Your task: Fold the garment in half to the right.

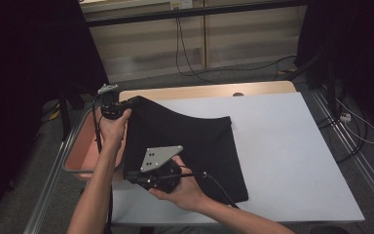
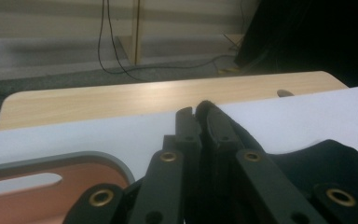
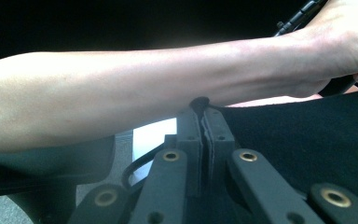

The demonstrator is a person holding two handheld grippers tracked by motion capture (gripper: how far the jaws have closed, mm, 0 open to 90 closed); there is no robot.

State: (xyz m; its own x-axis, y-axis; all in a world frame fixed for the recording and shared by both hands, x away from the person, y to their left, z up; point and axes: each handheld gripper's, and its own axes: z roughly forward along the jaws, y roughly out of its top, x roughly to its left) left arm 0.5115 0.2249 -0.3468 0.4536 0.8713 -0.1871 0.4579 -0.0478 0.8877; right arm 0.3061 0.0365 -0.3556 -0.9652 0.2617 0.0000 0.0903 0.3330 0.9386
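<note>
Table (image 1: pixel 292 161): white top, centre and right of the high view.
Black cloth (image 1: pixel 190 146): spread left of centre, far-left corner lifted.
Pink bin (image 1: pixel 78 151): left edge.
Left gripper (image 1: pixel 126 103): clamped on that lifted corner.
Right gripper (image 1: pixel 129 178): clamped on the cloth's near-left edge.

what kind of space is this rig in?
Probably a lab or recording workspace, not a home. A white-topped table stands in a metal-rail frame, loose cables trail over the floor, and dark curtains hang at the sides.
</note>
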